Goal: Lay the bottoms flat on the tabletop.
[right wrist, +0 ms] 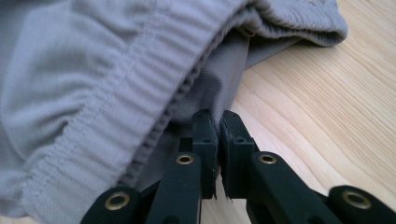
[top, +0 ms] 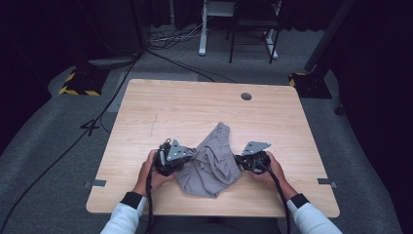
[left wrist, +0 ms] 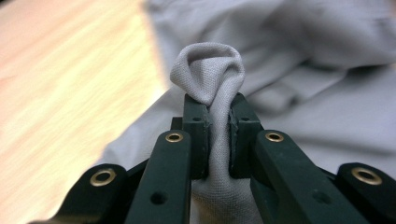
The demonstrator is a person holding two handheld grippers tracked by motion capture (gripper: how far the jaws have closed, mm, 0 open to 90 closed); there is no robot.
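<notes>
Grey shorts (top: 210,161) with an elastic waistband lie crumpled on the near half of the wooden surface (top: 146,105), between my two hands. My left hand-held gripper (top: 176,158) sits at the shorts' left edge, its jaws clamped on a pinched fold of fabric. My right hand-held gripper (top: 243,161) sits at their right edge, jaws closed on thin cloth just below the waistband. I judge that holding both sides lets me lift or spread the garment evenly. From above, I see the whole garment bunched between the grippers. The left gripper view reveals the fold (left wrist: 212,70) bulging up past the jaw tips; the right gripper view shows the ribbed waistband (right wrist: 140,88) running diagonally beside the pinch.
</notes>
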